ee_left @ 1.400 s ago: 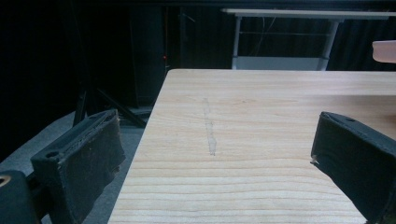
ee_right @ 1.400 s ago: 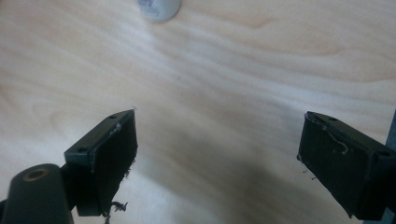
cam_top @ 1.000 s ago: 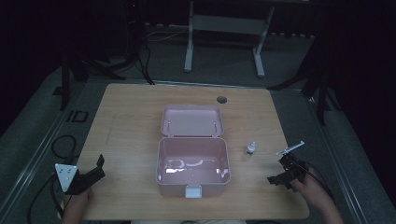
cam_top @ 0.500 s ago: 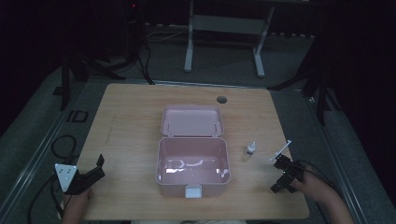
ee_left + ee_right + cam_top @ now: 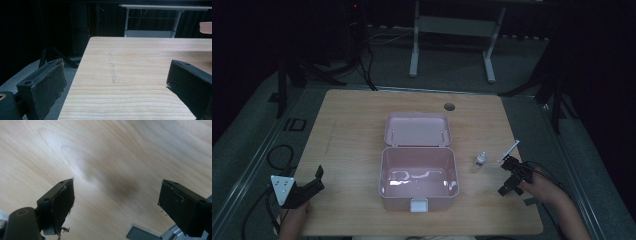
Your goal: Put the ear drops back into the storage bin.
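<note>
An open pink box sits mid-table, its lid laid flat behind it. Right of the box stand a small vial and a thin syringe, which lies on the wood. Just below the syringe is my right gripper, open; in its own view the right gripper faces down at bare wood with nothing between the jaws. Near the table's front left corner my left gripper is open and empty. In its own view the left gripper looks along the tabletop, with a corner of the pink lid at the right edge.
The wooden table has a round cable hole at the back. A metal stand and dark floor lie beyond it. Cables trail off the left side. A grey metal piece shows low in the right gripper view.
My right gripper has drawn back a little and tipped down toward the table, and the syringe now lies slightly further left beside the vial. The left gripper has stayed still.
</note>
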Tool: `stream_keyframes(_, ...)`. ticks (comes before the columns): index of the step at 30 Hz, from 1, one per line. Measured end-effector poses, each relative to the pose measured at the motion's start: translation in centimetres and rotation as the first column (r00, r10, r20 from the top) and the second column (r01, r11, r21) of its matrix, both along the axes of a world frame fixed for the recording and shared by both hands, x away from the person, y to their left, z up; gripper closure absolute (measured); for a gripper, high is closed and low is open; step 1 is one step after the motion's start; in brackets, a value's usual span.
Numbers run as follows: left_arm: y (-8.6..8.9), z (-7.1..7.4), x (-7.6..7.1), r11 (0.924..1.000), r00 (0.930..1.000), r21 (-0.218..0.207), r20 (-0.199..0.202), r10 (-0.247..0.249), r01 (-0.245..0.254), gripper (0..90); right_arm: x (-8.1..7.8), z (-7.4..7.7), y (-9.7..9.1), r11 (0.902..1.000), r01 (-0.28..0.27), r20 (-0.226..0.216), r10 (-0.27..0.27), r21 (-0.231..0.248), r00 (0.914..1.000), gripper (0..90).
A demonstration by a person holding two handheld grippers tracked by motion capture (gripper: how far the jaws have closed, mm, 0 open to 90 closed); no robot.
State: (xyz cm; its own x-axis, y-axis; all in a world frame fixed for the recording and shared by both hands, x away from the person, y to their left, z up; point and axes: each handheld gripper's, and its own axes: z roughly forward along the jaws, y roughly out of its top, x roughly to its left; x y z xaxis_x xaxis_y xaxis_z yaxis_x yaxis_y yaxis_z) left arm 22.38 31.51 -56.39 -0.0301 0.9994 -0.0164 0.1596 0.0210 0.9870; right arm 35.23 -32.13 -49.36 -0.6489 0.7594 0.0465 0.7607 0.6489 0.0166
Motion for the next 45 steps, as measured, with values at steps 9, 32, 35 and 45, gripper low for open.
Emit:
stream_keyframes(9,0.0,0.0,0.0,1.0000,1.0000,0.001,-0.001,0.000,0.000,2.4,1.9,0.1,1.2,0.9994,-0.032,-0.001,0.032,-0.007,0.9995,12.8)
stream_keyframes(32,0.0,0.0,0.0,1.0000,1.0000,0.004,0.000,-0.006,0.006,2.4,7.7,0.7,6.2,0.9997,-0.016,-0.030,0.016,-0.019,0.9994,21.5)
stream_keyframes(35,0.0,0.0,0.0,1.0000,1.0000,0.004,0.000,-0.007,0.007,2.3,8.2,0.7,7.0,0.9993,-0.023,-0.035,0.022,-0.030,0.9992,23.3)
stream_keyframes(45,0.0,0.0,0.0,0.9999,0.9999,0.005,0.001,-0.010,0.010,2.4,9.4,0.2,8.2,0.9984,-0.025,-0.054,0.022,-0.050,0.9983,38.2)
